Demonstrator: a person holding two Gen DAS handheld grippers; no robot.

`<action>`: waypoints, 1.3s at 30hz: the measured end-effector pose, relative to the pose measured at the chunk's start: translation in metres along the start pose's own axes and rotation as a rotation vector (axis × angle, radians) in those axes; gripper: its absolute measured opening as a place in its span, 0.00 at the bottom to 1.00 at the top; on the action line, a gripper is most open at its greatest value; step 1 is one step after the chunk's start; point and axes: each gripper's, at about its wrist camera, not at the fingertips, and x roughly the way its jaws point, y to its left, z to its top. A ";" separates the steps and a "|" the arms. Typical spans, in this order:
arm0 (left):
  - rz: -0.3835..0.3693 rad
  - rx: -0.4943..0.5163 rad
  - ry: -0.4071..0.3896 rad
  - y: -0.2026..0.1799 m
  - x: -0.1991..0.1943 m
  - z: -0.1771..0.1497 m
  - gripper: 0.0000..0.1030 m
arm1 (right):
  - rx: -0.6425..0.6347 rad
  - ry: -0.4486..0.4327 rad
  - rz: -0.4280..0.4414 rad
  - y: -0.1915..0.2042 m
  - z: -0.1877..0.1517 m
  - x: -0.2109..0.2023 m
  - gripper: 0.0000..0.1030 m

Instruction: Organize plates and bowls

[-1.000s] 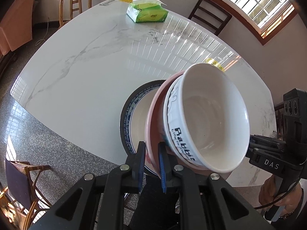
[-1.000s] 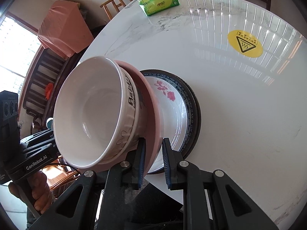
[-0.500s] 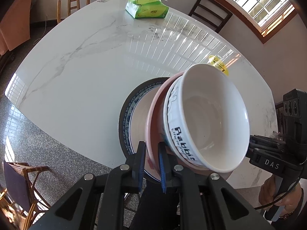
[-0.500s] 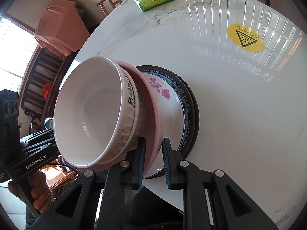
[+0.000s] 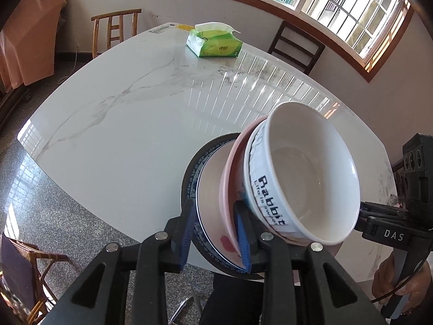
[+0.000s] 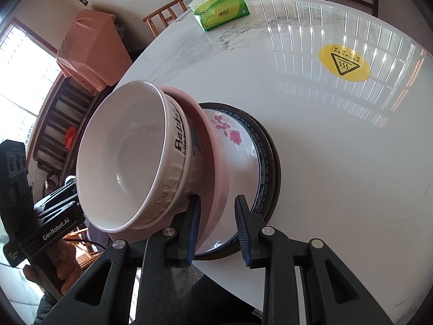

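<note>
A stack stands at the near edge of the marble table (image 5: 121, 135): a dark plate (image 5: 189, 173), a blue-rimmed flowered plate (image 5: 209, 178), a pink bowl (image 5: 230, 170) and a white "Rabbit" bowl (image 5: 305, 178) on top. My left gripper (image 5: 215, 234) has its jaws opening, with the rims of the flowered plate and pink bowl loose between the blue pads. From the opposite side, my right gripper (image 6: 217, 228) is also opening around the pink bowl (image 6: 216, 168), with a gap at its right pad. The white bowl (image 6: 121, 157), flowered plate (image 6: 243, 140) and dark plate (image 6: 274, 162) show there too.
A green tissue pack (image 5: 213, 44) lies at the far end of the table. A yellow warning sticker (image 6: 344, 63) is on the tabletop to the right. Wooden chairs (image 5: 113, 32) stand around the table. A hand (image 6: 65, 268) holds the opposite gripper's handle.
Both pairs of jaws were shut on the pink bowl's rim and have now spread apart. The stack has stayed in place. Both views have tilted up slightly.
</note>
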 end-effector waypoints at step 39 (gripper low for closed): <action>0.198 0.089 -0.492 -0.017 -0.050 -0.074 0.40 | -0.182 -0.817 -0.127 0.052 -0.105 -0.073 0.96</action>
